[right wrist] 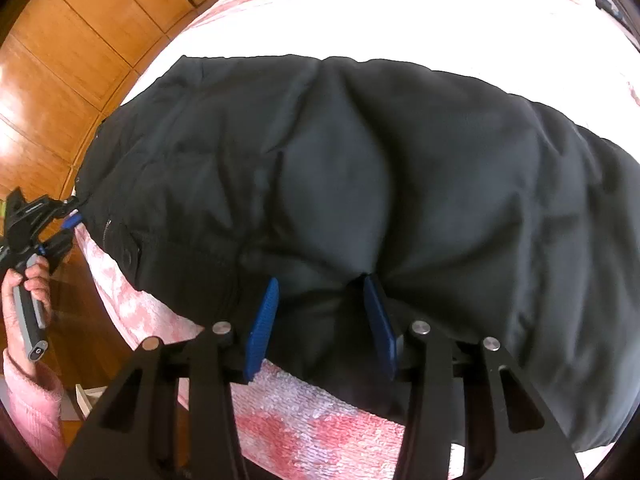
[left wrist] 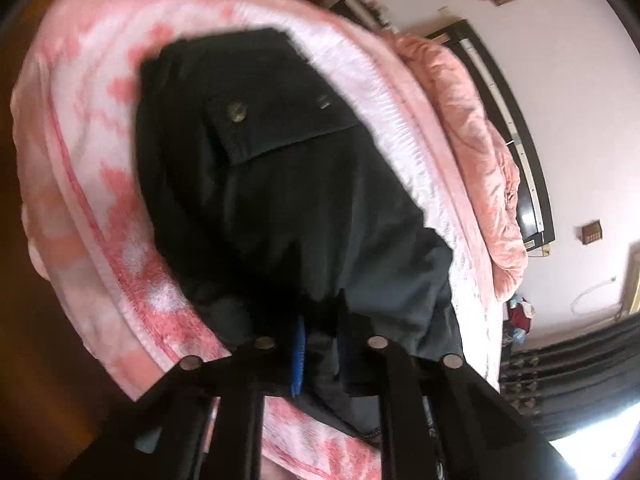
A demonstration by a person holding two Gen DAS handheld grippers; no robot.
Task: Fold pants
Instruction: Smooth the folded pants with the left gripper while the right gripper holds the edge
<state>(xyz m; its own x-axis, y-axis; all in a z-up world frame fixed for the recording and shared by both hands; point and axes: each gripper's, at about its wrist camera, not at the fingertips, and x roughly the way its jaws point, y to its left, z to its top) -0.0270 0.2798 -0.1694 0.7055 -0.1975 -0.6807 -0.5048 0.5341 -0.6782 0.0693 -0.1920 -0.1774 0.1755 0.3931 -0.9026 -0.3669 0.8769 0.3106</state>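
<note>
Dark pants (left wrist: 260, 184) lie spread on a pink and white blanket (left wrist: 80, 184); a flap pocket with a button (left wrist: 236, 111) faces up. My left gripper (left wrist: 320, 344) is shut on the pants' near edge, cloth bunched between its blue pads (left wrist: 299, 356). In the right wrist view the pants (right wrist: 360, 168) stretch across the bed. My right gripper (right wrist: 320, 304) has its blue fingers (right wrist: 262, 324) part way closed with a fold of pants cloth pinched between them. The left gripper also shows at the far left (right wrist: 70, 220), at the pants' waist corner.
A wooden wardrobe (right wrist: 60, 60) stands beyond the bed's left side. A crumpled pink quilt (left wrist: 480, 152) lies by the dark headboard (left wrist: 516, 128). A white wall (left wrist: 580, 80) and dark curtain (left wrist: 580, 376) are to the right. The blanket's edge (right wrist: 312, 420) is just under my right gripper.
</note>
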